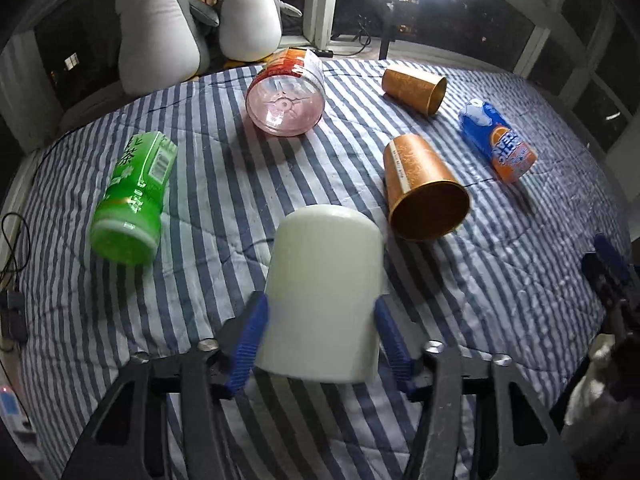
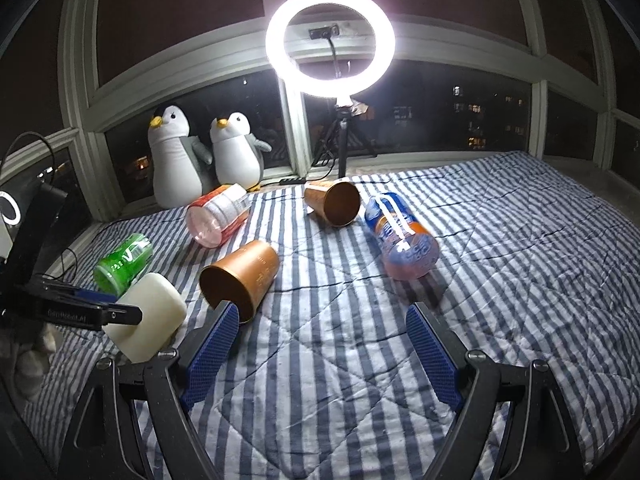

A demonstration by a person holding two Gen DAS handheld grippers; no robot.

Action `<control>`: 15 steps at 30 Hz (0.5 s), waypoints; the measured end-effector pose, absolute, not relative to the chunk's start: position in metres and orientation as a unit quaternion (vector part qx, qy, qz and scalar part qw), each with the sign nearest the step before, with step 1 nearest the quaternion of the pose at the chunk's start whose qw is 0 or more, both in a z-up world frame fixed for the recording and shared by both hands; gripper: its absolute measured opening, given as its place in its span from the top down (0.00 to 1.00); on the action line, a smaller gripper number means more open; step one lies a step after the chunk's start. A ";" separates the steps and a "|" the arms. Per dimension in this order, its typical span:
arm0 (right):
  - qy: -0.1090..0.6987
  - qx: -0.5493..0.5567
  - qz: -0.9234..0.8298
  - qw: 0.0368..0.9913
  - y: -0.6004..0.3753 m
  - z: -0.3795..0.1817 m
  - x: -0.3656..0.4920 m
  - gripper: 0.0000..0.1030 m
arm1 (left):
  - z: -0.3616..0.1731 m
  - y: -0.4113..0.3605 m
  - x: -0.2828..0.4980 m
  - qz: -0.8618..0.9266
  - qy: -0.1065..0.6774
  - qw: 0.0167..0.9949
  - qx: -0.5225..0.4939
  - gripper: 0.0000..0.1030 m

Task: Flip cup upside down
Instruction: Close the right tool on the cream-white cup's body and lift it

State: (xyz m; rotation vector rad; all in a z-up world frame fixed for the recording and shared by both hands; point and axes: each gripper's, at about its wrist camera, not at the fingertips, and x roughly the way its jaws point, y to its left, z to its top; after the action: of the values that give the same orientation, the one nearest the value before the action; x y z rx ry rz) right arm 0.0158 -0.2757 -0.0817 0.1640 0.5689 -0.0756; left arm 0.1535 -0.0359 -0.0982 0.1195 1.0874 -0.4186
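Observation:
My left gripper (image 1: pixel 318 312) is shut on a white cup (image 1: pixel 322 292), its blue pads pressing both sides. The cup's closed base points away from the camera and it is held tilted above the striped blanket (image 1: pixel 500 280). In the right wrist view the same white cup (image 2: pixel 150 316) sits in the left gripper at the lower left, lifted off the blanket. My right gripper (image 2: pixel 320 316) is open and empty above the blanket, just right of a gold cup (image 2: pixel 240 276) lying on its side.
Lying on the blanket are a second gold cup (image 1: pixel 414 88), a green bottle (image 1: pixel 132 196), a clear pink bottle (image 1: pixel 286 92) and a blue-orange bottle (image 1: pixel 498 140). Two plush penguins (image 2: pixel 202 152) and a ring light (image 2: pixel 330 38) stand at the window.

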 end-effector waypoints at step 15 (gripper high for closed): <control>0.367 0.130 0.051 0.920 -0.235 -0.097 0.064 0.19 | -0.089 -0.006 0.121 -0.183 0.484 0.855 0.014 0.34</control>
State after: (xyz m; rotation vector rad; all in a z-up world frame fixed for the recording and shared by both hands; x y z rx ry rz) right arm 0.0642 -0.2347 -0.0972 0.2662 0.7545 0.1052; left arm 0.1213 -0.0057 -0.0889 0.0285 1.0179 -0.3850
